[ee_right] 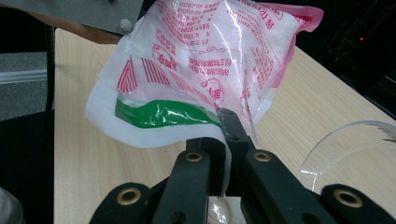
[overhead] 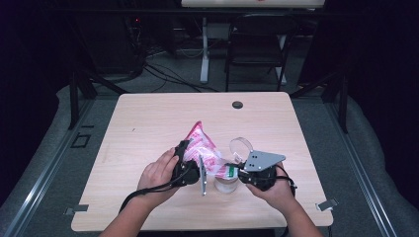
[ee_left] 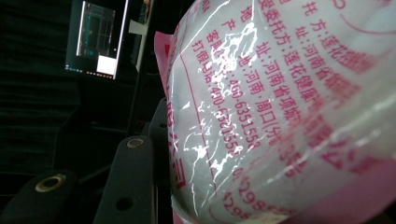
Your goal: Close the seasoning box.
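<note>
A pink-and-white plastic bag [overhead: 202, 143] with red print hangs above the middle of the wooden table [overhead: 148, 123], held between both grippers. My left gripper [overhead: 184, 150] grips the bag's full body; in the left gripper view the bag [ee_left: 280, 116] bulges against one black finger [ee_left: 133, 177] and hides the other. My right gripper [overhead: 231, 167] is shut on the thin edge beside the green strip [ee_right: 163, 114], with the film pinched between its fingertips [ee_right: 227, 128]. The bag [ee_right: 201, 60] tilts away from it. A clear jar [overhead: 226, 185] stands below the bag's lower corner.
A clear round lid [overhead: 240, 144] lies just behind the right gripper, and its curved rim [ee_right: 355, 154] appears in the right gripper view. A cable hole [overhead: 237, 104] marks the table's far side. A dark chair [overhead: 259, 44] stands beyond the table.
</note>
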Available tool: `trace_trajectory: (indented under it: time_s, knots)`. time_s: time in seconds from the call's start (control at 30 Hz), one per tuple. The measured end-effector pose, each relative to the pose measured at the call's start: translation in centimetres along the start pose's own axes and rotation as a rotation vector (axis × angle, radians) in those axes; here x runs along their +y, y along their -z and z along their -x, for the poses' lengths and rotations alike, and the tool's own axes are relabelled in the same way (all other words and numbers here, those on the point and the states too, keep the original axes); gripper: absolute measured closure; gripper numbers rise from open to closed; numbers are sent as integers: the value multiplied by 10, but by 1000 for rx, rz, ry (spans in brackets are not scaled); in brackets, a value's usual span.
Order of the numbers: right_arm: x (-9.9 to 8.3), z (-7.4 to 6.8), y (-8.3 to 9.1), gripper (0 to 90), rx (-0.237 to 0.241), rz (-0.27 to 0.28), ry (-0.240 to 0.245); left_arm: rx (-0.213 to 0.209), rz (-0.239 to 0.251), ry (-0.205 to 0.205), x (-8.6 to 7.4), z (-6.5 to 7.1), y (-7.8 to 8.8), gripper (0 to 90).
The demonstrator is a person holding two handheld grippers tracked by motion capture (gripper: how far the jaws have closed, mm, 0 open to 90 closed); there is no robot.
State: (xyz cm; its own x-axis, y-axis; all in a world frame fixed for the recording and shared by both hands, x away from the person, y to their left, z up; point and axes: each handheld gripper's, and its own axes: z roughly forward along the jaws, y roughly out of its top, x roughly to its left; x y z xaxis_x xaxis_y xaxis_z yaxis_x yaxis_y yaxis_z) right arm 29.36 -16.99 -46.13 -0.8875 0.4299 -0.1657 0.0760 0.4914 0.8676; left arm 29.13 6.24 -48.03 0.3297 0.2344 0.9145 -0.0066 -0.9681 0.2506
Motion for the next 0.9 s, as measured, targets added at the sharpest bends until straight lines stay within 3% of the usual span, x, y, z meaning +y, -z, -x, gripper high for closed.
trace_trajectory:
  time_s: [0.9]
  knots:
    - [-3, 2, -2, 900, -3, -10, -2, 12, -1, -20, 3, -2, 1, 592]
